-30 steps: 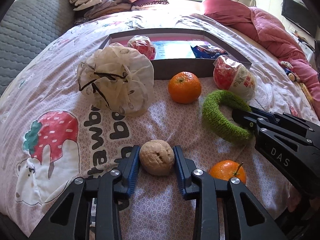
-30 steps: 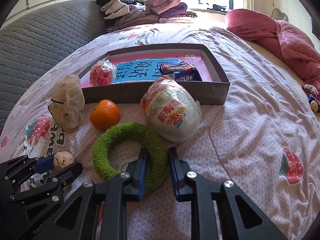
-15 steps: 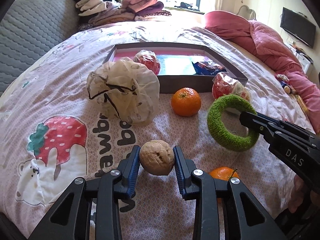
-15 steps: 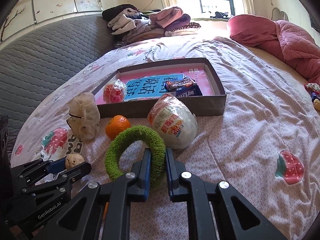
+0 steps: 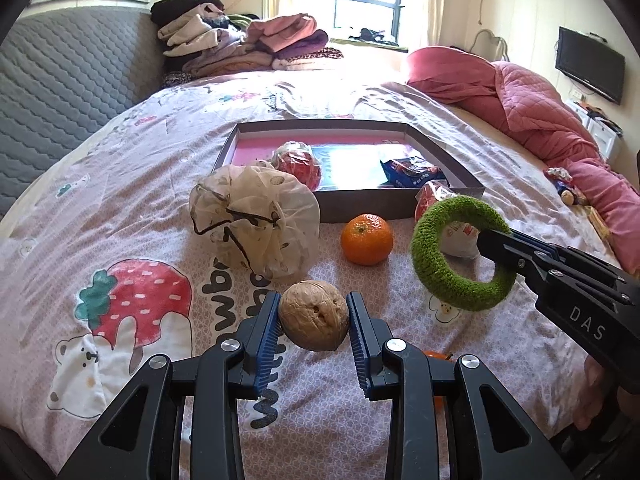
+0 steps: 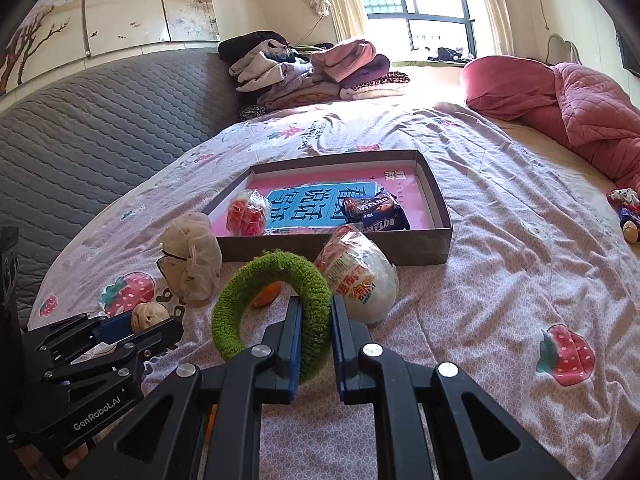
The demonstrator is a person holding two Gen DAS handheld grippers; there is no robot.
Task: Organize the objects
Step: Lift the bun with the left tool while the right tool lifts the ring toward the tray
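While the walnut (image 5: 313, 322) is clamped in the left gripper (image 5: 313, 326) and the green knitted ring (image 6: 274, 306) is pinched in the closed right gripper (image 6: 315, 330), both should be carried level over the wall of the shallow box (image 6: 436, 240) before release.

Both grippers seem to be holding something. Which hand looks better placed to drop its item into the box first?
Probably the right gripper: its green ring hangs almost in front of the box. The left gripper, holding the walnut, sits farther back behind a tied bag.
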